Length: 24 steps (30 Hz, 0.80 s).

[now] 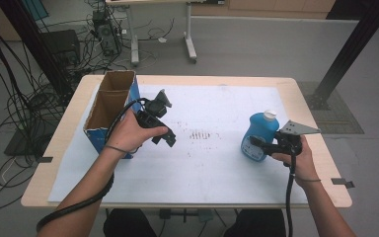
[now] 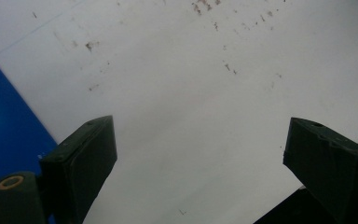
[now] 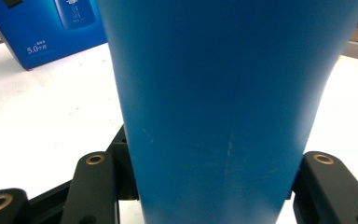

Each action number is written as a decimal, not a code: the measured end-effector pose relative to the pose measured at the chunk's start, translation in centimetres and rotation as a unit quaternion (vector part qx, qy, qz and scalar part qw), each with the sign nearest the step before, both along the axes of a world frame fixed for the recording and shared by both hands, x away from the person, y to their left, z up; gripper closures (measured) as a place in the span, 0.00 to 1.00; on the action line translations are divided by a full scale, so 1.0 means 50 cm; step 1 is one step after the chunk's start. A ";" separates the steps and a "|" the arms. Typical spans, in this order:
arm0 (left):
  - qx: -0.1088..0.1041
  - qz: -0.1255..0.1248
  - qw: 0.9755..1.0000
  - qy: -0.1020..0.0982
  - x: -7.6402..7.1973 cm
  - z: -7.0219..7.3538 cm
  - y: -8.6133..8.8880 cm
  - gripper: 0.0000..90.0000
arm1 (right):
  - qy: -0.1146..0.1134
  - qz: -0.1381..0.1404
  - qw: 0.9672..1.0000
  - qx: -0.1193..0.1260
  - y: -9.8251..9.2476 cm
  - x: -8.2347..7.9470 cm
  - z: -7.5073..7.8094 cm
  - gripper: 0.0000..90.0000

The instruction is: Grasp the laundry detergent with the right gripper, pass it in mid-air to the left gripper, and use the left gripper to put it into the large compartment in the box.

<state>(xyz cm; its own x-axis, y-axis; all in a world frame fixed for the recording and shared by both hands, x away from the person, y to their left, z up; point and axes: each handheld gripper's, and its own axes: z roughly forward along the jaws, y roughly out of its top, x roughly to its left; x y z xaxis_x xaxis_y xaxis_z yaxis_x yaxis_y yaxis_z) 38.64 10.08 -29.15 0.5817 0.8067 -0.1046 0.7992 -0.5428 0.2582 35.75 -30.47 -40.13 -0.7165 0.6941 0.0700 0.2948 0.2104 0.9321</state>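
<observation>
a: 2 hand-held grippers are over the desk (image 1: 187,195). the right hand-held gripper (image 1: 260,144) is clenched on the blue bottle (image 1: 258,136), with 1 black jaw pressed against each side of its body, as the right gripper view shows up close (image 3: 223,107).

b: where is the bottle?

a: it stands upright toward the right side of the desk, on the white sheet (image 1: 212,163) that covers most of the top. its white cap (image 1: 270,114) is on and points up. the person's right hand (image 1: 296,155) holds the gripper just to the right of it.

b: and the left hand-held gripper?

a: the left hand-held gripper (image 1: 170,140) is released. its 2 jaws stand wide apart in the left gripper view, with nothing between them, just the bare white sheet (image 2: 191,116) with a few brown specks. the left hand (image 1: 131,133) holds it above the sheet, just beside the open cardboard box (image 1: 109,111).

b: describe the box.

a: it has blue sides and a brown inside split into 2 compartments, and it stands at the left edge of the sheet, well apart from the bottle. whether anything lies inside it, i cannot tell. its blue side also shows at the top left of the right gripper view (image 3: 42,32).
</observation>
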 end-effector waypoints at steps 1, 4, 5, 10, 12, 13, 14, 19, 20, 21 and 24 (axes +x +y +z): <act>0.000 -0.005 1.000 -0.002 -0.001 0.006 0.000 0.11 | 0.000 0.001 1.000 0.001 0.000 0.000 0.003 0.50; -0.005 -0.015 1.000 -0.007 -0.003 0.023 0.000 0.11 | 0.001 0.006 1.000 0.001 0.000 0.001 0.018 0.50; -0.005 -0.019 1.000 -0.009 -0.004 0.028 0.000 0.11 | 0.001 0.008 1.000 0.002 0.000 0.001 0.023 0.50; -0.004 -0.037 0.999 -0.018 -0.008 0.063 0.002 0.11 | -0.008 0.020 1.000 0.004 0.002 0.004 0.055 0.50; -0.004 -0.042 0.999 -0.022 -0.010 0.074 0.003 0.11 | -0.011 0.029 1.000 0.006 0.004 0.006 0.071 0.50; -0.004 -0.045 0.999 -0.024 -0.011 0.080 0.004 0.11 | -0.012 0.032 0.999 0.005 0.005 0.006 0.077 0.50; -0.005 -0.048 0.999 -0.026 -0.012 0.086 0.004 0.11 | -0.012 0.037 0.999 0.004 0.007 0.007 0.084 0.50; -0.002 -0.063 0.997 -0.032 -0.017 0.110 0.007 0.11 | -0.011 0.058 0.998 0.002 0.018 0.010 0.119 0.50; -0.003 -0.066 0.997 -0.033 -0.018 0.114 0.007 0.11 | -0.012 0.062 0.998 0.002 0.019 0.010 0.123 0.50; -0.002 -0.070 0.997 -0.032 -0.018 0.119 0.008 0.11 | -0.012 0.067 0.998 0.003 0.021 0.010 0.130 0.50; -0.001 -0.081 0.996 -0.034 -0.019 0.130 0.009 0.11 | -0.016 0.081 0.997 0.004 0.027 0.010 0.149 0.50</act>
<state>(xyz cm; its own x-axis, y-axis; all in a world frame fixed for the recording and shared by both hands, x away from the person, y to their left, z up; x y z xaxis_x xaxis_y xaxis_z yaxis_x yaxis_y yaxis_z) 37.68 10.53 -22.67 0.7093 0.7022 -0.0615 0.6825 -0.6622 0.3093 36.27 -29.12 -32.69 -0.8211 0.5686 0.0505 0.2279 0.2454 0.9423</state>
